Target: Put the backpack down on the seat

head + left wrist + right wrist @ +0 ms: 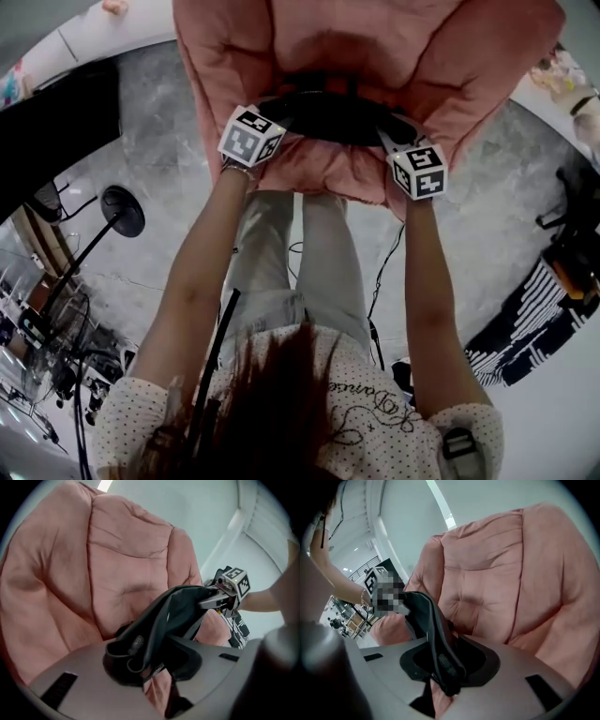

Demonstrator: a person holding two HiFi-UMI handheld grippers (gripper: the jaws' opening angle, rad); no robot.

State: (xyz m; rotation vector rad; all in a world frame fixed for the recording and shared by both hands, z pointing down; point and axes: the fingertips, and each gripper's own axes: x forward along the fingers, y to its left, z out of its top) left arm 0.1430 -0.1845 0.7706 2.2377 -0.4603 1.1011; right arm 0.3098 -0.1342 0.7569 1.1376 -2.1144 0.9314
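Note:
A black backpack (328, 117) lies across the front of a pink padded seat (375, 47), stretched between my two grippers. My left gripper (281, 120) is at its left end and my right gripper (392, 136) at its right end. In the left gripper view a black strap of the backpack (173, 616) runs through the left gripper (149, 668) and looks pinched there; the seat's back (117, 564) rises behind. In the right gripper view the backpack (426, 616) passes through the right gripper (447, 679); its pads are hidden, so the grip is unclear. The seat cushion (501, 573) fills the background.
The person's legs (300, 253) stand right in front of the seat. A black lamp base (122, 211) and cables lie on the grey floor at the left, beside a dark desk (47, 131). A striped object (525, 328) sits at the right.

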